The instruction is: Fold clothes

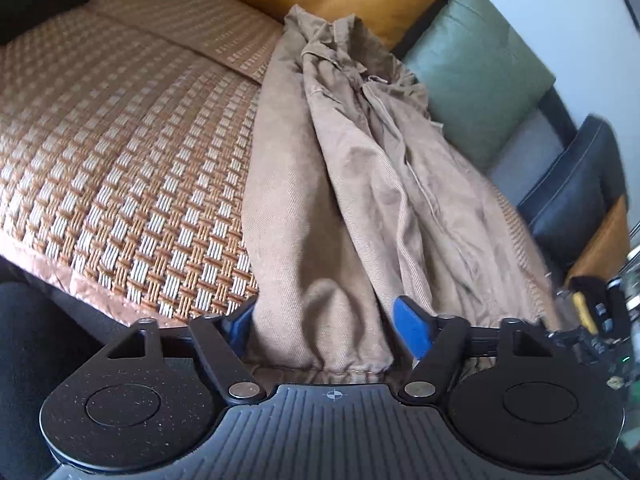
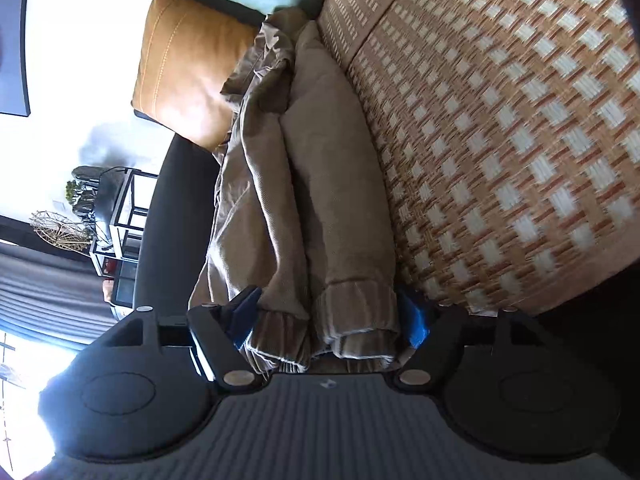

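Tan twill trousers (image 1: 360, 184) lie lengthwise on a woven mat (image 1: 120, 152), stretching away from both sets of fingers toward the cushions (image 1: 472, 80) beyond.

The left gripper (image 1: 324, 332) straddles the gathered waistband end: cloth fills the gap between its blue pads, which stand at a middling width. Whether they already press the fabric I cannot tell.

The right gripper (image 2: 328, 316) brackets the two ribbed cuffs (image 2: 352, 320), stacked one beside the other between its fingers; the pads sit close on either side of the cuffs, and a firm pinch is not clear either.

As to progress, the legs already appear laid one over the other, so the lengthwise fold looks done. The crosswise folds are left: bringing cuffs toward waist, then halving again.

The cloth is soft and rumpled, with long creases along the upper leg and a bunched, twisted patch at the far end that wants smoothing before folding.
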`<state>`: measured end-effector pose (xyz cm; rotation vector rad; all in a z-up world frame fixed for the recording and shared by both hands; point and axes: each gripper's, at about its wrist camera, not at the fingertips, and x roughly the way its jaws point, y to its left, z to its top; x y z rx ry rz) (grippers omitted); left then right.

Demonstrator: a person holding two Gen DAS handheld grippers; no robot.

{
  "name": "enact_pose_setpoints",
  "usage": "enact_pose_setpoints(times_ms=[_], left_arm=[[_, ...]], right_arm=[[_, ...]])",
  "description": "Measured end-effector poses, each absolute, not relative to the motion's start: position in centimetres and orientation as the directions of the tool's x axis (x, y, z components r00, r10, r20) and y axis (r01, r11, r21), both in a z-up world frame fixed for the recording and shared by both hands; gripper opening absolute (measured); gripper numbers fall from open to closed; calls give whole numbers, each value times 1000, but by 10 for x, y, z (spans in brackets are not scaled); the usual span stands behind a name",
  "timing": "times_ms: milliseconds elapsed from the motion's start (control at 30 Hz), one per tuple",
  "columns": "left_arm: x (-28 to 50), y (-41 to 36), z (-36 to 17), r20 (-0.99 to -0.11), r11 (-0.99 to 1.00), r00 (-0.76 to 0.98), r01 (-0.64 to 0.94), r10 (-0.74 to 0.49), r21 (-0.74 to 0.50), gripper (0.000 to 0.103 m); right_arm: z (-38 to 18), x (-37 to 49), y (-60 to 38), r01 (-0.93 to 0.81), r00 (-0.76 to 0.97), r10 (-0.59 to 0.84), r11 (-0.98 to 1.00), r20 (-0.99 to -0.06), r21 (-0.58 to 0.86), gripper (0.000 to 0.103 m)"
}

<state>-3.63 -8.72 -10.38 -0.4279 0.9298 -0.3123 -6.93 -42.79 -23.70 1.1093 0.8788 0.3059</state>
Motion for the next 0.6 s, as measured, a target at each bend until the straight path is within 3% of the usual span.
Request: enact_pose_setpoints(times_ms=[67, 133, 333, 500, 567, 600], left_arm=[[-39, -79, -100, -703, 864, 560, 46, -438, -502, 44], [-40, -66, -96, -694, 831, 551, 0, -463, -556, 35], [-37, -42, -75, -614, 682, 534, -93, -581, -726, 31], [-24, -50, -59, -590, 675, 540, -54, -600, -736, 29], [-21, -58, -61, -621, 719, 524, -22, -584, -695, 31], [-23, -62, -67, -645, 746, 512, -13, -567, -666, 40]], right_arm=[[-236, -68, -423, 199, 624, 623, 458, -472, 866, 51], [-234, -71, -428, 212, 616, 640, 426, -459, 880, 41], [-205, -85, -449, 219, 626, 692, 287, -360, 933, 38], [-177, -70, -450, 182, 621, 729, 222, -287, 958, 38], [-168, -62, -450, 156, 593, 734, 298, -331, 942, 39], [-168, -59, -448, 161, 573, 729, 349, -375, 923, 40]])
